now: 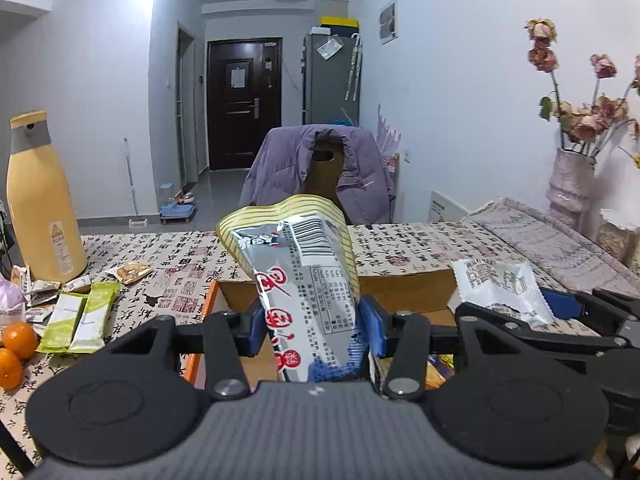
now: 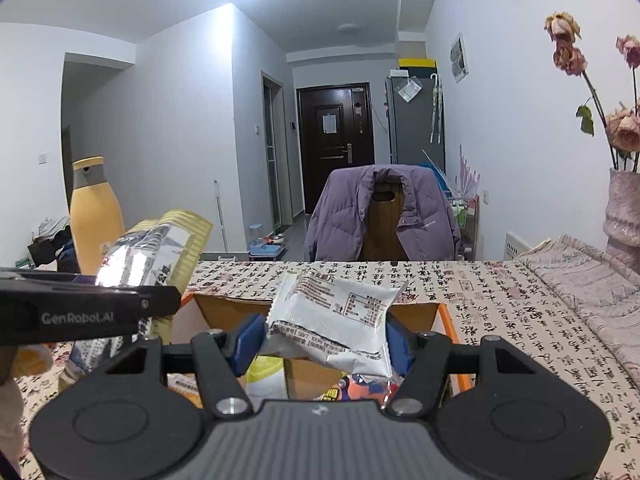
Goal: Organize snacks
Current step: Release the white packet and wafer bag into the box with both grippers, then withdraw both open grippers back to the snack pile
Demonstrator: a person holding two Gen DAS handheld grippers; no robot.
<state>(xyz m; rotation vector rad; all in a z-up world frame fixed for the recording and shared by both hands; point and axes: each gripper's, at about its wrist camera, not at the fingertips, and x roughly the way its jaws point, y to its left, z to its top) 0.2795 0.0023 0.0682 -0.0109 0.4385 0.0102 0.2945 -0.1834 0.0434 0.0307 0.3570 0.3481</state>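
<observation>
Two snack packets are in the air at once, both above the open cardboard box (image 1: 404, 292) on the table (image 1: 176, 256). The left hand-held gripper (image 1: 312, 320) is clamped on a long silver packet with yellow striped edges (image 1: 296, 256), pinched low down so that most of its length stands up past the pads. The right hand-held gripper (image 2: 322, 340) grips a white crinkled packet (image 2: 340, 320) across its middle, one corner hanging loose below the pads.

The likeliest trouble is a clash — the two grippers sit close side by side over the same box, and a packet or finger could knock the other on the way down. The tall silver packet, held near one end, could swing or slip through the pads and land outside the box, perhaps on the orange rim. The box already holds colourful packets, so a careless drop might leave one propped on the edge. Still loose at the left of the table are two green bars (image 1: 80, 320), small wrappers and oranges (image 1: 18, 340) beside the yellow bottle (image 1: 40, 200).
</observation>
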